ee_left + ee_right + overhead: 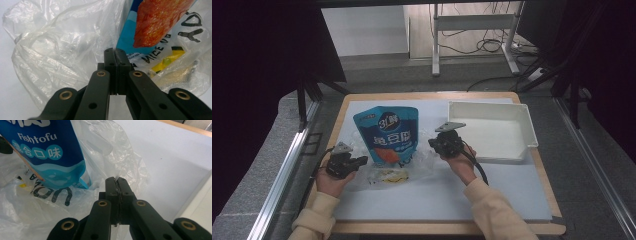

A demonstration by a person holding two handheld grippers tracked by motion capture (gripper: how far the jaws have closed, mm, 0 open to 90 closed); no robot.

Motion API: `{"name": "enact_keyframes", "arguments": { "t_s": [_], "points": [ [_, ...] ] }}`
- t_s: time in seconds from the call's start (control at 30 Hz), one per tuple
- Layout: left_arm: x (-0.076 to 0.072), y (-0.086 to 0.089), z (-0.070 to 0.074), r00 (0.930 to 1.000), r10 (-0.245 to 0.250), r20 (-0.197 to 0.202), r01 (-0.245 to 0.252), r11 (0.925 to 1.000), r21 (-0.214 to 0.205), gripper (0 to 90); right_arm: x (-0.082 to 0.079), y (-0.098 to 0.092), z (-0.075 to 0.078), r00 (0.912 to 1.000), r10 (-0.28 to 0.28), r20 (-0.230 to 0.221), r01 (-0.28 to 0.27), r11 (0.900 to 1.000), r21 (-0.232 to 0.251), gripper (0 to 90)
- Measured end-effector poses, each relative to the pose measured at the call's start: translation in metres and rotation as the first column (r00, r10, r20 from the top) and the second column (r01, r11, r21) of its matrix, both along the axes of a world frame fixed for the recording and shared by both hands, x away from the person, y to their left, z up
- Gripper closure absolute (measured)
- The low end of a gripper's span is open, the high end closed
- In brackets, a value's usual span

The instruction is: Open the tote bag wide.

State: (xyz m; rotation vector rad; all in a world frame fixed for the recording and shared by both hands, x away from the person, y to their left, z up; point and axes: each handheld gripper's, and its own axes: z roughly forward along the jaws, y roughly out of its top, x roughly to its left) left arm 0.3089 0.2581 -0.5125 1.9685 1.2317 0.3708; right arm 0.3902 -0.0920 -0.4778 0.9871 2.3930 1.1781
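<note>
I look down on a wooden table (343,111) covered by a pale mat (492,192), and at its far right stands a white tray (528,120), well apart from my work. The biggest thing in play is the clear plastic bag (384,176), which lies crumpled on the mat left of centre, printed with black letters and a yellow mark. A blue snack pouch (386,134) stands in the bag, its top rising out toward the far side and its orange-printed lower part down in the plastic. In the right gripper view the pouch (47,150) reads "Fishtofu", and the bag (120,157) spreads thin and wrinkled around it. My left gripper (362,161) sits at the bag's near left edge; in the left gripper view (115,53) its jaws are pressed together with a thin fold of the bag (62,50) pinched between them, the pouch (160,20) just to the right behind the film. My right gripper (432,142) is at the bag's right edge, just beside the pouch; in the right gripper view (116,180) its jaws are likewise clamped on a sliver of the plastic, which peeks out at the tips. Both of my hands (331,184) come in from the near edge in cream sleeves (492,205).
</note>
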Motion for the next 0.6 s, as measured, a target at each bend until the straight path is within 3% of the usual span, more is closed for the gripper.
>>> {"name": "enact_keyframes", "arguments": {
  "t_s": [0.43,0.6],
  "points": [
    [0.0,-0.001,-0.005,0.9999,0.004,-0.015,-0.004,0.9998,0.019,90.0,-0.003,-0.002,-0.014,0.9998,-0.003,-0.017,0.003,1.0,-0.006,88.0],
    [0.001,-0.001,-0.009,0.9997,0.008,-0.024,-0.007,0.9997,0.025,90.0,-0.004,0.001,-0.019,0.9999,-0.006,-0.01,0.006,0.9993,-0.037,88.0]
  ]
}}
